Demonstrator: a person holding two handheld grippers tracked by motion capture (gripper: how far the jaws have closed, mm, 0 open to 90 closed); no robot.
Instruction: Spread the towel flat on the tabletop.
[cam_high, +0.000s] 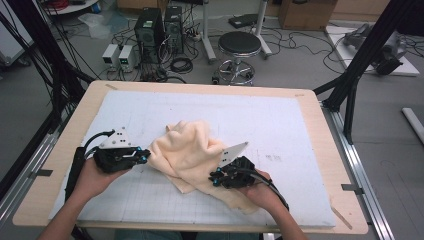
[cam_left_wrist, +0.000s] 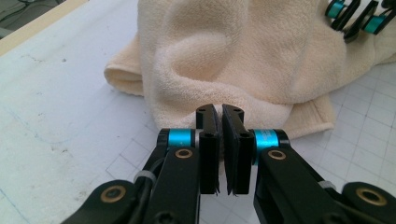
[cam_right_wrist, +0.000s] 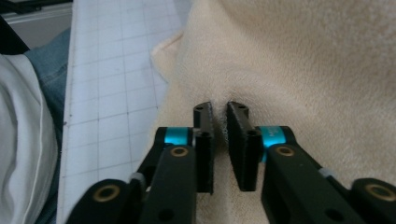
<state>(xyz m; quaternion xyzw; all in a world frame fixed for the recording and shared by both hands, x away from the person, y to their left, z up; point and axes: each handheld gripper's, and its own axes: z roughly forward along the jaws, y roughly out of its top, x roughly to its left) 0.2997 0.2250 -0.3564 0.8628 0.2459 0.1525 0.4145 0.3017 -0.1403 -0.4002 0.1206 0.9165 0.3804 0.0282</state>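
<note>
- On the white mat (cam_high: 280, 125), high view: cream towel (cam_high: 192, 150) lies rumpled between both grippers; pulling apart could drag it askew.
- Left gripper view: left gripper (cam_left_wrist: 220, 116) pinches the towel's edge thinly; it may slip.
- Right gripper view: right gripper (cam_right_wrist: 219, 114) has nipped a shallow towel fold, which could pull free.

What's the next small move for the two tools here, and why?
Probably lift both and draw them apart. The left tool is pinched on the edge of the crumpled cream terry towel, the right tool is pinched on a fold, and the towel lies bunched.

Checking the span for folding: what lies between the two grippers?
In the high view, the bunched cream towel spans the stretch between left gripper and right gripper.
</note>
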